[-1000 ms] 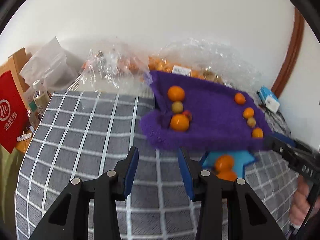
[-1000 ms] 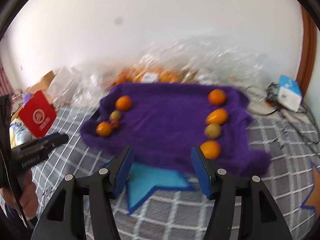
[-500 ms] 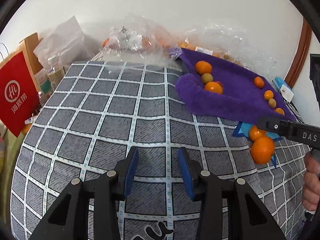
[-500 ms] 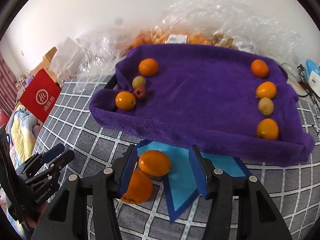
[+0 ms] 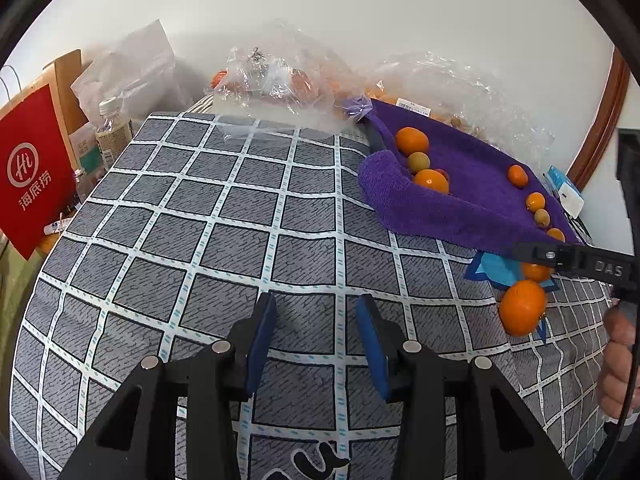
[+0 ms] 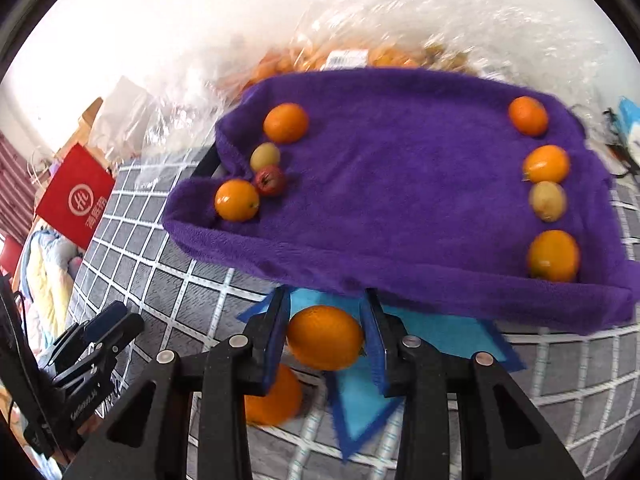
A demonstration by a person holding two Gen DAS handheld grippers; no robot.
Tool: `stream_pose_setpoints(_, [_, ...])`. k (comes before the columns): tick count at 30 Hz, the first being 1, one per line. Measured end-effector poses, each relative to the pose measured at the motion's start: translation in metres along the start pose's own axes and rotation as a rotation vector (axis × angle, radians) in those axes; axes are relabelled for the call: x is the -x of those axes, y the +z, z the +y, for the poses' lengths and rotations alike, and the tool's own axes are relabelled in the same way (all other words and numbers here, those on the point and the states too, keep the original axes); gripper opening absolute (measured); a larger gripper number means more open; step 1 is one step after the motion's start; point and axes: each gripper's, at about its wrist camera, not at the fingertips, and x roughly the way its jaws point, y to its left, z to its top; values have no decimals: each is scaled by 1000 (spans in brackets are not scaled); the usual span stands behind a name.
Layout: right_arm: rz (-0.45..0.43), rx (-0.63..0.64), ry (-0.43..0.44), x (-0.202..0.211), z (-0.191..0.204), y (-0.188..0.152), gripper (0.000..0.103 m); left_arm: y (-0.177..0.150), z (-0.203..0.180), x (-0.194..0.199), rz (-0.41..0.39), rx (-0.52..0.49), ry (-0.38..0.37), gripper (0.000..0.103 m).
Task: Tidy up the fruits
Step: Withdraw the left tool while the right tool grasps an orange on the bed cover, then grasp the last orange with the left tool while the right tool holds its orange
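A purple towel-lined tray point(image 6: 400, 184) holds fruit in two rows: oranges, a yellow-green fruit and a small red fruit point(image 6: 270, 180) on the left, several oranges and a yellow-green one on the right. My right gripper point(image 6: 325, 340) has its blue pads around an orange point(image 6: 325, 338) in front of the tray, over a blue star patch point(image 6: 440, 344). Another orange point(image 6: 274, 398) lies just below left of it. My left gripper point(image 5: 316, 344) is open and empty over the checked cloth, left of the tray point(image 5: 472, 192).
Clear plastic bags of fruit point(image 5: 288, 76) lie behind the tray by the wall. A red paper bag point(image 5: 30, 168) and bottles point(image 5: 114, 128) stand at the left edge. A blue-white box point(image 5: 566, 192) and cables lie on the right.
My right gripper has moved forward and down, and its pads have come in around the front orange. My left gripper has drawn back to the left, away from the tray.
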Motion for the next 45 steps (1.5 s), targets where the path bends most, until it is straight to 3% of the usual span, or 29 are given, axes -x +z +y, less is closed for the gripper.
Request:
stream_pose_setpoints(7, [-84, 11, -144, 44, -46, -35, 36, 0, -4, 0, 3, -17, 8, 44])
stream_pose_setpoints(12, [-88, 30, -153, 38, -68, -64, 36, -1, -3, 0, 2, -18, 10, 44])
stream_pose_setpoints(16, [-118, 33, -160, 40, -69, -79, 46, -1, -2, -1, 3, -17, 9, 44])
stream_pose_setpoints(26, [-137, -1, -218, 51, -69, -103, 52, -1, -1, -1, 2, -15, 9, 44])
stream_pose_setpoints(33, [-143, 12, -197, 52, -69, -102, 51, -1, -2, -1, 3, -20, 12, 45])
stream_pose_setpoints(37, [-141, 66, -204, 48, -63, -99, 38, -1, -3, -1, 2, -16, 7, 45])
stream_pose_setpoints(45, [-182, 67, -221, 59, -73, -96, 38, -11, -13, 7, 18, -87, -26, 45])
